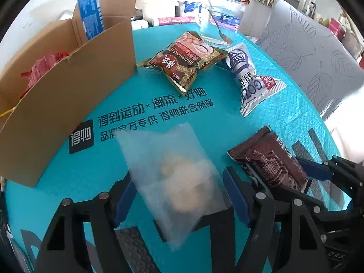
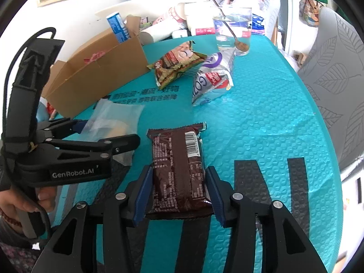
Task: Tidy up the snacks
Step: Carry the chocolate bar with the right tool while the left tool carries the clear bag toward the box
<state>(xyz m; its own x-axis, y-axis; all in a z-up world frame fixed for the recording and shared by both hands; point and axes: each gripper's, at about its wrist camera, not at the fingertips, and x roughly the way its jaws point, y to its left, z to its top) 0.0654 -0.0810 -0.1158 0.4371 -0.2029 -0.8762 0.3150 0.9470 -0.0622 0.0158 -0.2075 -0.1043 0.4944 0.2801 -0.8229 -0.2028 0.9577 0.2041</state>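
Cardboard box [image 1: 68, 86] left, glass [image 2: 232, 31] behind snacks

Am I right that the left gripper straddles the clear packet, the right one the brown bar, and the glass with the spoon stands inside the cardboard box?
Not quite: the glass with the spoon stands on the teal mat, outside the cardboard box, as the right wrist view shows. The rest holds: left gripper straddles the clear packet, right gripper the brown bar.

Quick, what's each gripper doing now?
Left gripper: around the clear packet; grip cannot be told.
Right gripper: around the chocolate bar; grip cannot be told.
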